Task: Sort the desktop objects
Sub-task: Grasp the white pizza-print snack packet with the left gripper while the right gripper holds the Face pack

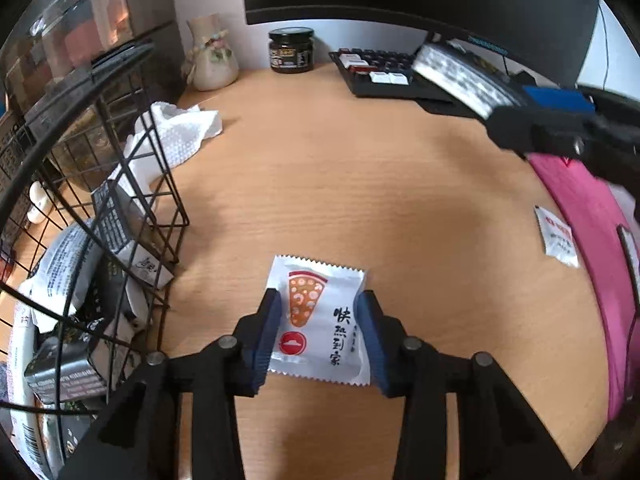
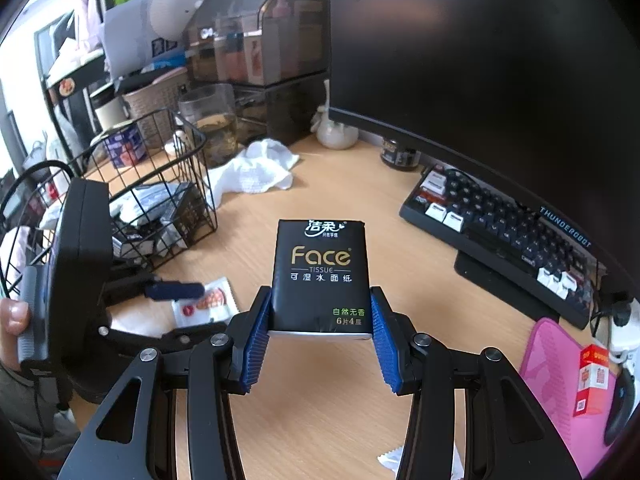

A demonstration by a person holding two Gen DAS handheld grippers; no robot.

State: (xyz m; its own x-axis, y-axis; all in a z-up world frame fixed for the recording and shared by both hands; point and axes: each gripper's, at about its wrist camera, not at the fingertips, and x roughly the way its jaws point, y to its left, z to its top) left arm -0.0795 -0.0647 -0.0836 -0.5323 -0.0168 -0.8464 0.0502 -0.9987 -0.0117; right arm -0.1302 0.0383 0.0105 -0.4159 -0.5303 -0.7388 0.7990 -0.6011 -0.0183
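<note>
A white sachet with a pizza-slice print (image 1: 320, 320) lies flat on the wooden desk. My left gripper (image 1: 320, 336) is around it, blue pads at both its side edges, apparently closed on it. The sachet also shows in the right wrist view (image 2: 208, 304) beside the left gripper's blue pad (image 2: 176, 291). My right gripper (image 2: 322, 332) is shut on a black "Face" tissue pack (image 2: 320, 276) and holds it above the desk. In the left wrist view the pack (image 1: 460, 76) and right gripper (image 1: 560, 128) are at the upper right.
A black wire basket (image 1: 100, 208) with several packets stands at the left; it also shows in the right wrist view (image 2: 160, 184). A crumpled white tissue (image 1: 176, 136), a vase (image 1: 210, 56), a dark jar (image 1: 291, 50), a keyboard (image 2: 500, 236), a monitor, a pink mat (image 2: 560, 376), and a small white packet (image 1: 558, 236).
</note>
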